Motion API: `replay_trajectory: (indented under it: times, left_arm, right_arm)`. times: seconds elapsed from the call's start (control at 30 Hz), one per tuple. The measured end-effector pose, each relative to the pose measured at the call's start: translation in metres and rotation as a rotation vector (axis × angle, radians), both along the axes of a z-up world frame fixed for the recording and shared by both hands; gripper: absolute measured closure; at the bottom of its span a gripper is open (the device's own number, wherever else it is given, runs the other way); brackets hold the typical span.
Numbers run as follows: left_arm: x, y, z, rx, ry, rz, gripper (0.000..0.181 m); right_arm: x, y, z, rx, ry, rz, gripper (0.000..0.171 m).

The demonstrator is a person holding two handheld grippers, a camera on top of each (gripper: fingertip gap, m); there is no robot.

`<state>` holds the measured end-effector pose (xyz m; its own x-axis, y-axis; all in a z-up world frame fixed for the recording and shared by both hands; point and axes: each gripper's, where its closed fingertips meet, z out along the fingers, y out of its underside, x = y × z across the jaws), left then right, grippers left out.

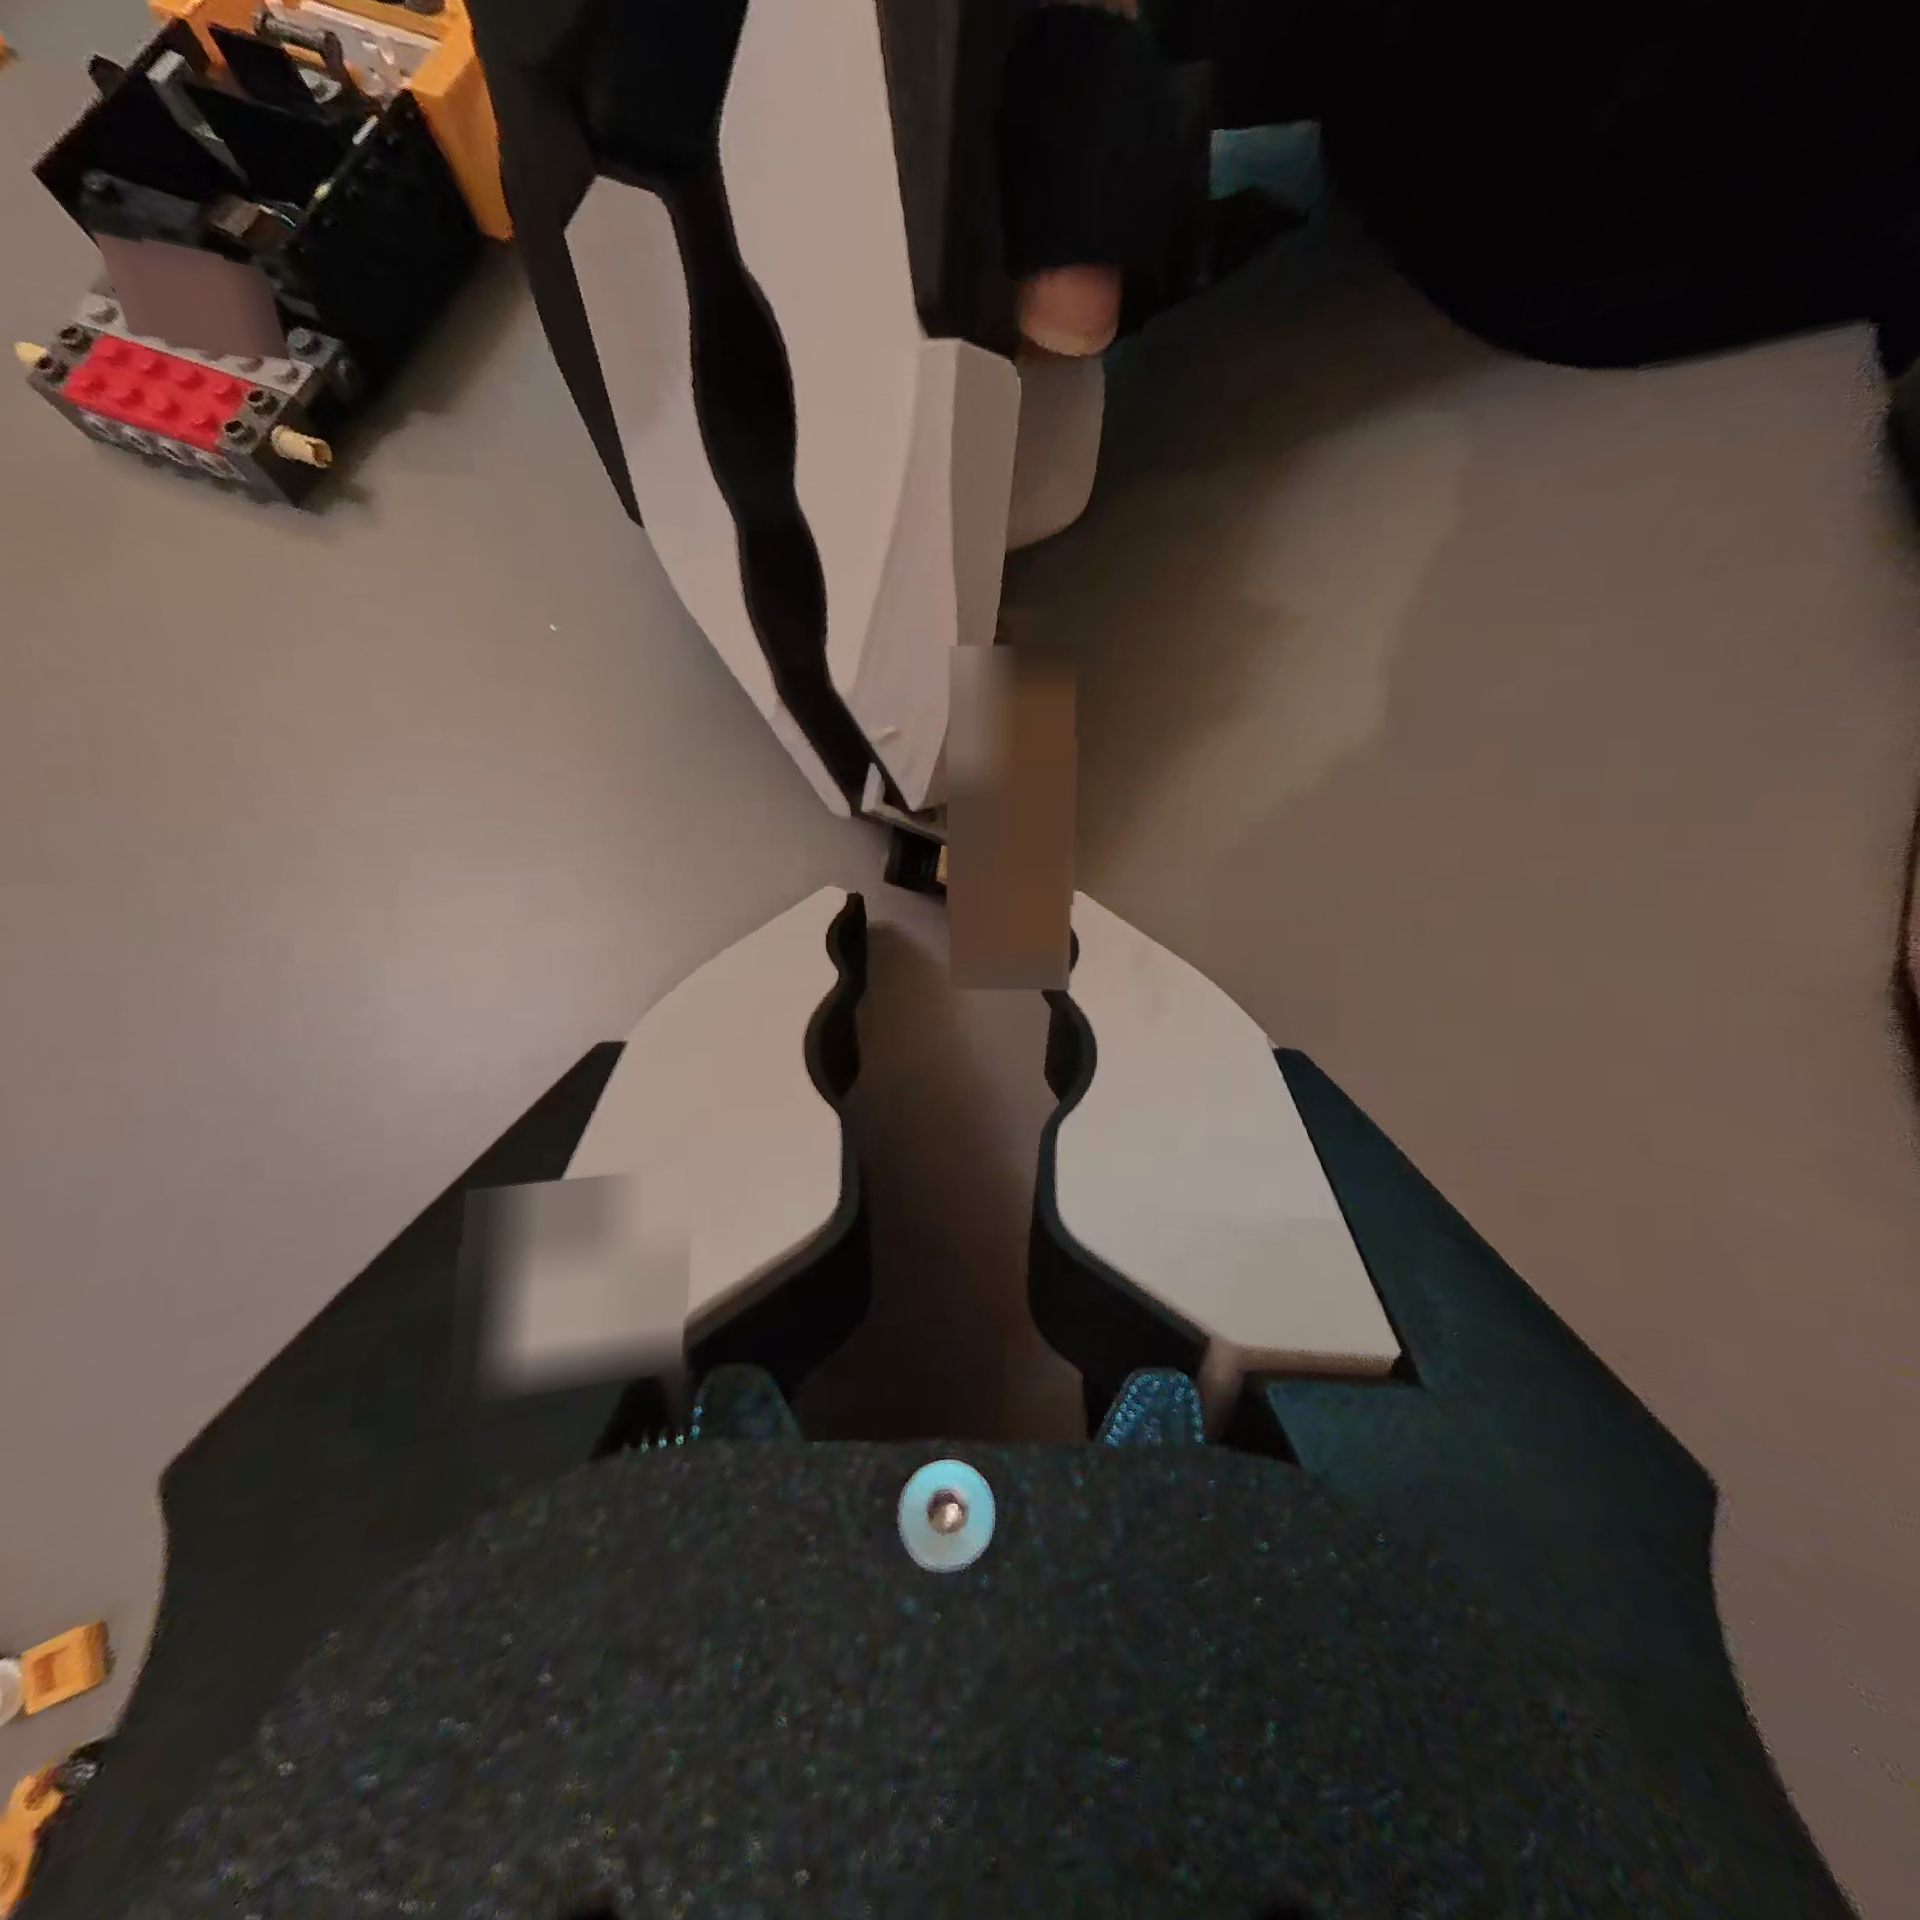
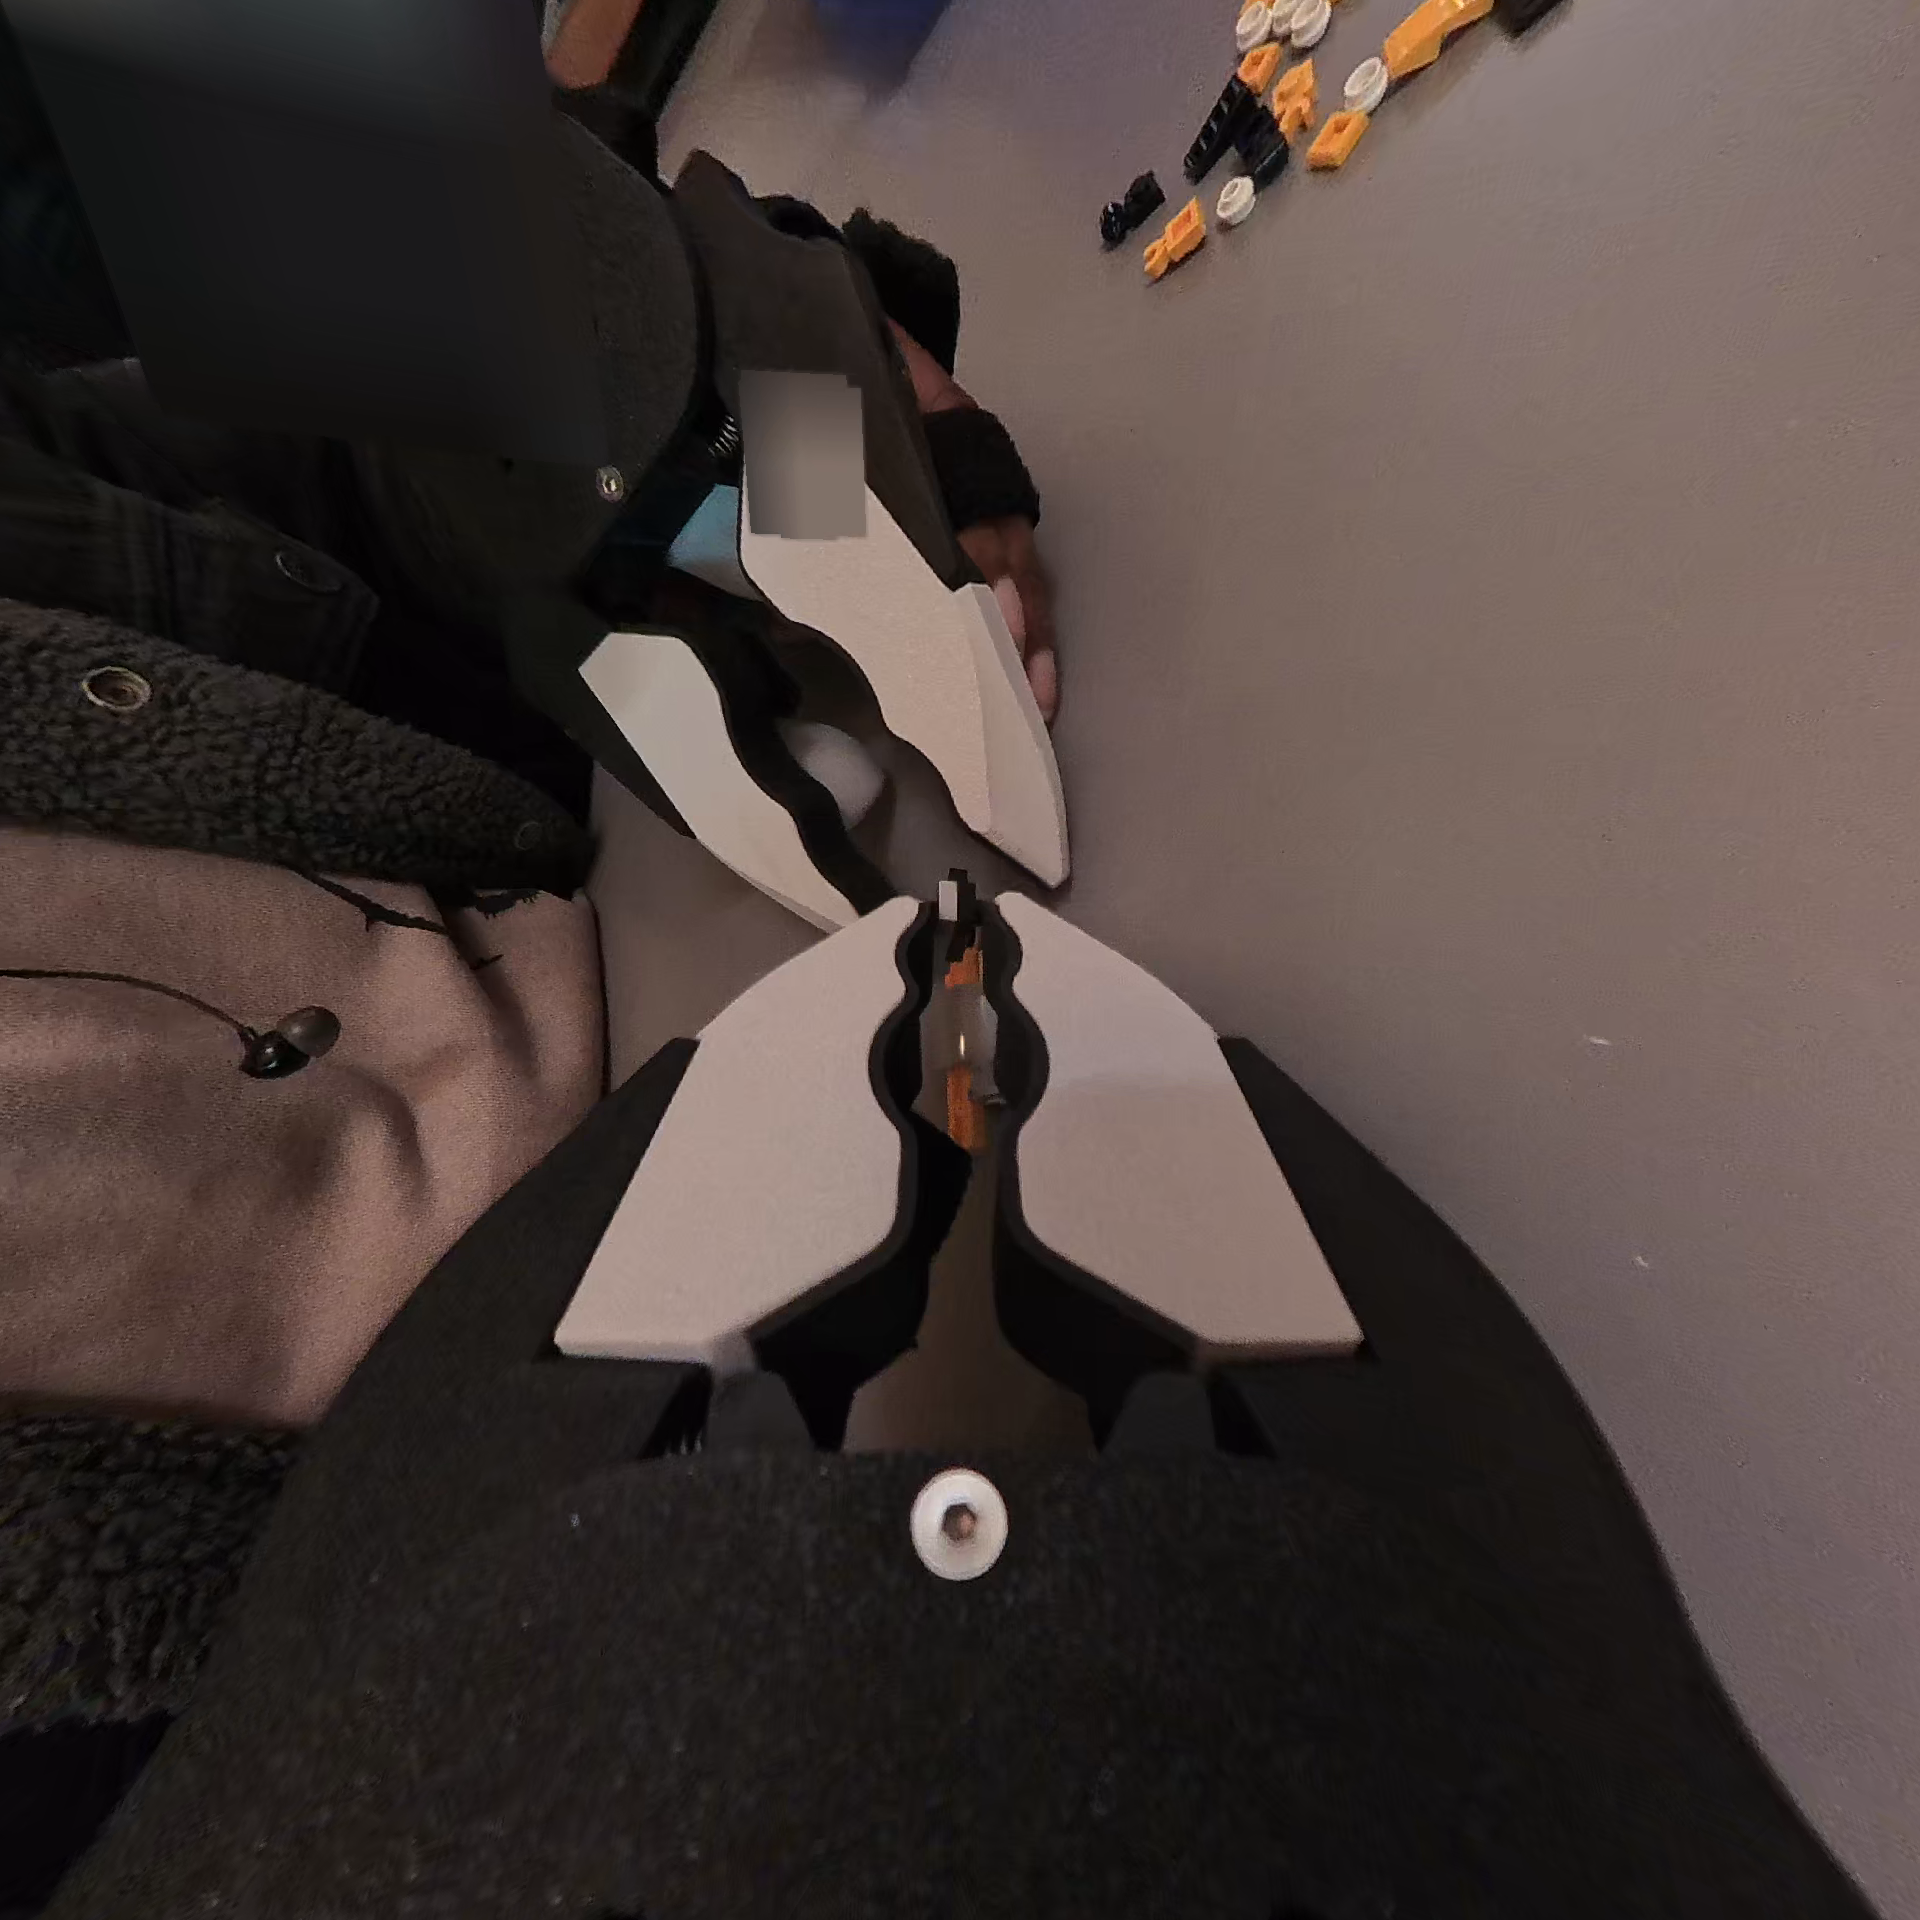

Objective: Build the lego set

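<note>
My right gripper [image 2: 961, 902] is shut on a small orange, grey and black lego part [image 2: 961, 1039], held above the grey table [image 2: 1455, 831]. In the left wrist view the right gripper [image 1: 896, 821] comes down from the top, with the black end of the part [image 1: 914, 860] showing at its tips. My left gripper [image 1: 961, 912] is open and empty, its tips just in front of that part, one on each side. It also shows in the right wrist view [image 2: 945, 883], jaws apart. A partly built black, orange and red lego model [image 1: 229, 260] stands far left.
Several loose orange, black and white lego pieces [image 2: 1278, 114] lie at the far right of the table. A few orange pieces [image 1: 62, 1662] lie at the left edge. A person's dark jacket [image 2: 208, 727] fills the left side. Gloved hands [image 1: 1070, 291] hold the grippers. The grippers are tip to tip, or close to it.
</note>
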<state>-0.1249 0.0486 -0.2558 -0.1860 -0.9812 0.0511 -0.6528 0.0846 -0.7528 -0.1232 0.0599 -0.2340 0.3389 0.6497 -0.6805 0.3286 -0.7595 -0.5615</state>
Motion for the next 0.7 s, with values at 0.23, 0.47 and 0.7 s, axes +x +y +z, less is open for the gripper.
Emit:
replay_trajectory:
  times: [0.23,0.47,0.7]
  left_arm:
    - [0.0038,0.0039,0.0087,0.076,-0.070,0.000,0.159]
    - [0.0041,0.0053,0.0069,0.142,-0.069,-0.008,0.173]
    - [0.0024,0.0033,0.0076,0.149,-0.062,-0.031,0.174]
  right_arm:
    - [-0.0004,-0.0013,-0.0051,0.013,-0.037,0.005,0.162]
    - [-0.0003,-0.0014,-0.0072,0.003,-0.038,0.003,0.162]
    - [-0.0012,-0.0036,-0.0075,0.000,-0.035,0.014,0.162]
